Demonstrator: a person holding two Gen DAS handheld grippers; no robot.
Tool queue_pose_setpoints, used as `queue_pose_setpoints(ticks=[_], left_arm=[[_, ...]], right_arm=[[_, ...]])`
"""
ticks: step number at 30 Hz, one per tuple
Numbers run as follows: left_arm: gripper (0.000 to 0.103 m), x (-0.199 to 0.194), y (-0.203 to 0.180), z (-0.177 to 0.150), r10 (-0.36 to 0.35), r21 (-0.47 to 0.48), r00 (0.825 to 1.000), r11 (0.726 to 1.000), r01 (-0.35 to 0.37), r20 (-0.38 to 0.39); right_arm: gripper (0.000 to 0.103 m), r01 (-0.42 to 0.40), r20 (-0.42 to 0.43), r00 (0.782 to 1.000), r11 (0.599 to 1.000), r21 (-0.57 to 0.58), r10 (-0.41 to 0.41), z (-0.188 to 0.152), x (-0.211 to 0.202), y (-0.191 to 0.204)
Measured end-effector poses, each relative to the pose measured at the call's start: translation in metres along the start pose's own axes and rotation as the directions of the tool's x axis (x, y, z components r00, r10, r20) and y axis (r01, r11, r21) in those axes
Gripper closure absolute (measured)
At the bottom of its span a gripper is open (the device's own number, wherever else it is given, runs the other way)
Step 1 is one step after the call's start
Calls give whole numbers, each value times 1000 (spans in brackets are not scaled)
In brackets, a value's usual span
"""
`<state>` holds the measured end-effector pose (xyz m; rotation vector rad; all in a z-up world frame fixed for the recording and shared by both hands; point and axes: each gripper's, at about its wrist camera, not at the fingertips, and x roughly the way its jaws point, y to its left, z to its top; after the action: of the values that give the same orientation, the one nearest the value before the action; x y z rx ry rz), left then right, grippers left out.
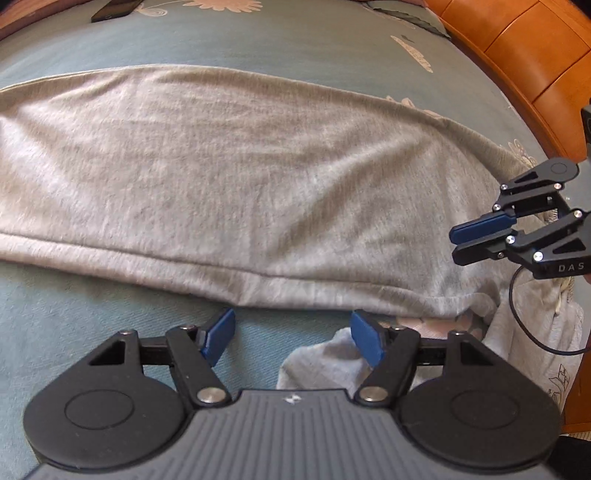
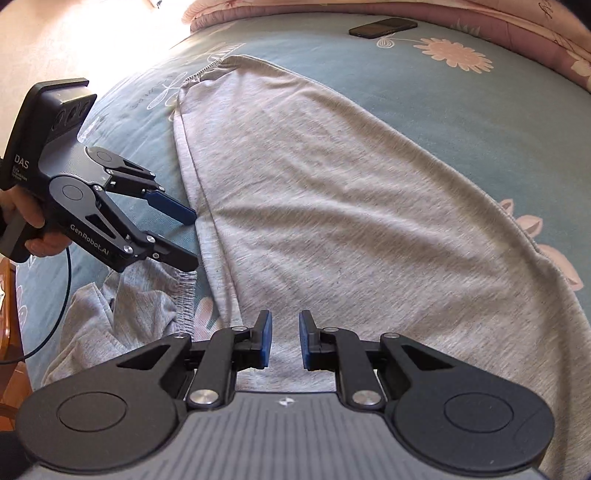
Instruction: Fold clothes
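Half done at best: grey garment [image 2: 332, 206] spread flat mid-bed, bunched end [image 2: 122, 306] near bed's edge unfolded; left gripper [image 1: 293, 341] fingers spread, right gripper [image 2: 285, 341] fingers narrowly parted, both empty.

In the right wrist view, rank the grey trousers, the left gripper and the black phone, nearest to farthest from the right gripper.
From the right gripper:
1. grey trousers, directly under and ahead of its fingertips.
2. left gripper, off to the left, at the trousers' edge.
3. black phone, far ahead on the bedsheet.
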<state>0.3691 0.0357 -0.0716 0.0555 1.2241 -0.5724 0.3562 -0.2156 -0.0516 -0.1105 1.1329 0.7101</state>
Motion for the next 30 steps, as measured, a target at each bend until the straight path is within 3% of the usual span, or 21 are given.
queue_pose_setpoints(ticks=[5,13,14,15,17,20,23,26,30], left_arm=[[33,-20,9,-3,29,-56,999,998,-28,18],[33,-21,0,-2,16,-38,998,999,-13,68],[33,-21,0,-3,14,-45,998,999,-11,69],[33,-22,1,-4,14,-49,997,999,-10,70],[33,-25,3,-7,24,-54,998,998,-20,66],[33,-32,5,-6,35,-45,996,999,-31,87],[33,-34,3,5,30,-24,992,999,-27,126],[33,-28,0,20,54,12,985,998,-57,166],[33,-20,3,36,88,18,975,995,-94,205]], right_arm=[[85,-55,-9,998,998,-19,54,4,10,12],[85,17,-34,999,986,-169,-23,21,50,44],[86,21,-49,998,983,-183,-31,22,53,46],[96,29,-60,997,978,-206,-42,21,55,48],[100,35,-72,996,973,-227,-53,19,56,52],[101,-41,-87,996,984,-175,26,21,50,48],[102,-188,-113,978,972,-139,173,21,43,50],[97,-106,-107,990,977,-187,87,19,46,61],[89,5,-1,1000,987,-159,-5,27,39,54]])
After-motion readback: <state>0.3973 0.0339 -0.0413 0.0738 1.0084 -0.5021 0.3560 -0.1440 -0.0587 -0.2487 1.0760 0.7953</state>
